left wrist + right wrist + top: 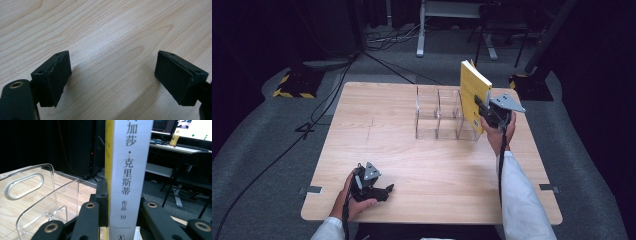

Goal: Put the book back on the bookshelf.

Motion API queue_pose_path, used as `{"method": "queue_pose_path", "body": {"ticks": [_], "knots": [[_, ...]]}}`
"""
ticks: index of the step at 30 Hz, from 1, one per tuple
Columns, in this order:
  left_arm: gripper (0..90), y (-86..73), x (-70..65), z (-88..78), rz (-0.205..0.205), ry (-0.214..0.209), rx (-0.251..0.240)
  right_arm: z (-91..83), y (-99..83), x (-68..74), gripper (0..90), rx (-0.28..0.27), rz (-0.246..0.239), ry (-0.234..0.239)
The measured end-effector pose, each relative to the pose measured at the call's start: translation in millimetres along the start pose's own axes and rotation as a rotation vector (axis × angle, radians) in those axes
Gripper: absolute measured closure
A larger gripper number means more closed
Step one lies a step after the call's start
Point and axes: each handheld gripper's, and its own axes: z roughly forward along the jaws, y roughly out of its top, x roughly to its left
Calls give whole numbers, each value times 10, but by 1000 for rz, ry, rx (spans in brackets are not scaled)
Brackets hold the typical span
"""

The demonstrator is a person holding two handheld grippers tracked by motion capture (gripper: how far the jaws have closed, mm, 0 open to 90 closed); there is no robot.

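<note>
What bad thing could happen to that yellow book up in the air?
The right hand-held gripper pinches the yellow book near one edge, so it might tilt or slip. It hangs beside the clear organizer, whose thin walls it could bump or catch on going in. The left hand-held gripper rests open on the table, too far off to steady anything.

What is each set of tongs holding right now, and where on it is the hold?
The right tongs are shut on the yellow book, clamped across its white spine near the lower end, held upright beside the clear organizer. The left tongs are open, holding nothing.
</note>
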Motion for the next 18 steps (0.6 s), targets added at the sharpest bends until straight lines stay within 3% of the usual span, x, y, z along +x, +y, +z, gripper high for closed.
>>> {"method": "queue_pose_path", "body": {"ticks": [8,18], "knots": [[148,0,1,-2,6,4,0,134,-139,17,760,-2,17,-16],[152,-1,-2,-3,9,4,0,213,-271,38,759,-9,29,10]]}}
